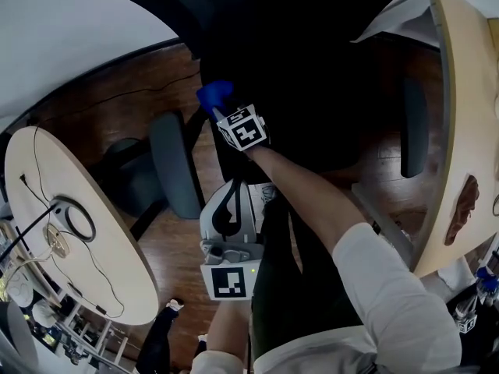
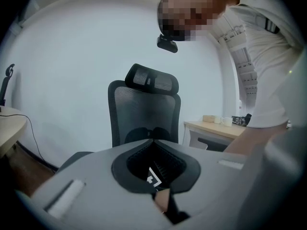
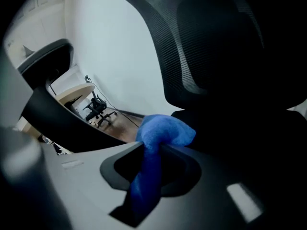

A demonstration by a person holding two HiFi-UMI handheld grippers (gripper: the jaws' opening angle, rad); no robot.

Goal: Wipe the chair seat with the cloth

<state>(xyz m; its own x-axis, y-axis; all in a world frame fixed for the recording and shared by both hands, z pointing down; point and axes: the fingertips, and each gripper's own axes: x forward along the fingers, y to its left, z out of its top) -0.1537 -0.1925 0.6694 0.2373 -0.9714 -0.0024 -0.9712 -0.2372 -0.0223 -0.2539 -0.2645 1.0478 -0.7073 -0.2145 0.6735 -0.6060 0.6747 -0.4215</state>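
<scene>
Fingers of right gripper [image 3: 152, 152] clamped on blue cloth [image 3: 165, 132] by chair seat [image 1: 312, 92]; left gripper [image 1: 231, 199] closed, empty.

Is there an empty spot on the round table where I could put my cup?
Yes. The round table is bare along its right side, between the black ring and the rim nearest the wooden floor. Its left side is crowded, because the ring and the thin cables lie there.
</scene>
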